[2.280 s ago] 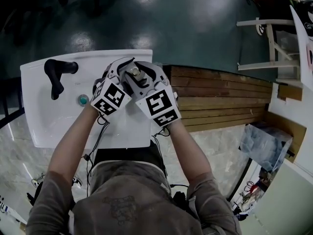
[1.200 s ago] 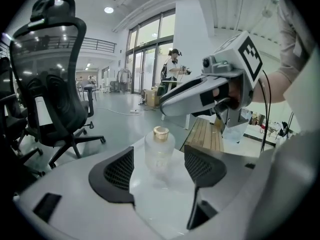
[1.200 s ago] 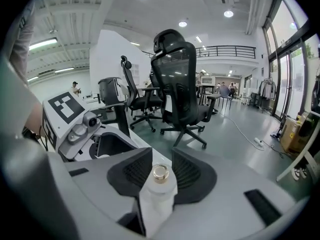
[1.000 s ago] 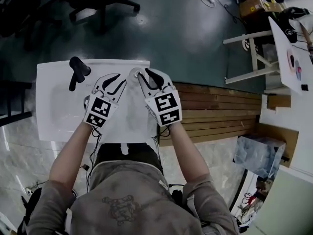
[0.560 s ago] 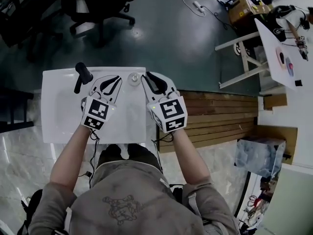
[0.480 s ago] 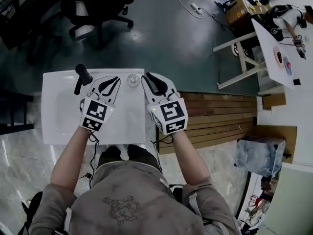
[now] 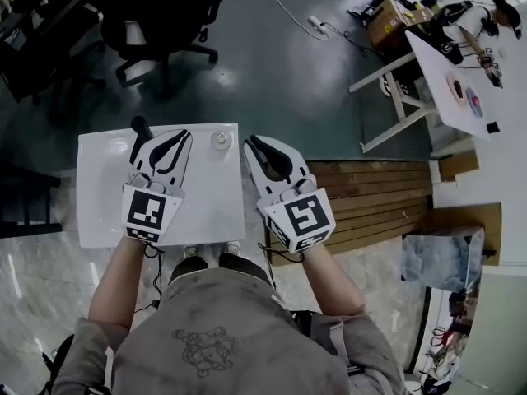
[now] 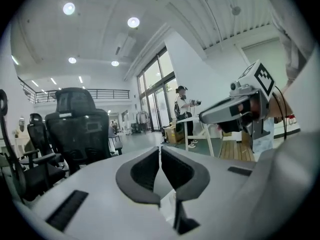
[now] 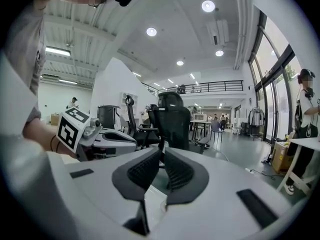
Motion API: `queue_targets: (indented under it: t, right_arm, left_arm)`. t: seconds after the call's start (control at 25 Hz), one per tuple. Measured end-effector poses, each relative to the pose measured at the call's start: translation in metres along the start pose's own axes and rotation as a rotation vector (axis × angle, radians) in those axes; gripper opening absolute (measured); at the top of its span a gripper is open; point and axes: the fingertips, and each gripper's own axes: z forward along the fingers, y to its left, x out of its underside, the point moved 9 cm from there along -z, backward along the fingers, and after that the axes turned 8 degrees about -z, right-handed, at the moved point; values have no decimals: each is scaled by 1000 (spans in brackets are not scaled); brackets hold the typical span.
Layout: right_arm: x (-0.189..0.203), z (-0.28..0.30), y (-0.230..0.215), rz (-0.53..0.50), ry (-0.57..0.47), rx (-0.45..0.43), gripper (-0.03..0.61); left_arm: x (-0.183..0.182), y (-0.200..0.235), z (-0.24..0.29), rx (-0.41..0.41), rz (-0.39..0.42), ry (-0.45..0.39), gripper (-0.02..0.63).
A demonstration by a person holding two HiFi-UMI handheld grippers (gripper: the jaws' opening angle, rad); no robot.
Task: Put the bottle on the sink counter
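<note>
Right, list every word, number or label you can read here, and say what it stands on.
No text here can be read.
Black square patterns on the left white marker cube and the right white marker cube: codes, not letters.
Any print on the brown cardboard box: too small to read.

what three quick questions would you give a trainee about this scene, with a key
1. True or false: the bottle stands on the sink counter near its far edge, with nothing gripping it.
2. The left gripper's jaws are: A) wide apart, B) together and empty, C) closed on the bottle.
3. What black fixture shows at the sink's far side, partly hidden behind the left gripper?

Key: 1 true; 2 B; 3 the faucet.
</note>
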Motion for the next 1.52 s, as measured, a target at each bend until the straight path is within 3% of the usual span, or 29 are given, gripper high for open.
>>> queue_targets:
  t: [0.2,0.52,0.76,1.04,1.52]
  right_arm:
    - [-20,-27,10,6,-42,-41,49]
    - [-44,-64,17,-19,-100,-21,48]
    - [-33,-78,18,-22,-84,14,44]
    - [-17,-91,22,30,-49,11,41]
    - [-18,-94,31,53,-59,-6,39]
  left_arm:
    - [-32,-10,-22,-3,-2,-69,28]
    - [-37,-28,-49,-15,-9,-49,26]
    - [-28,-34,-64,-23,26,-17,26]
    - [-17,-42,-76,-25,-8,24,26]
    - [-24,-51,-78,-20,-15,15,26]
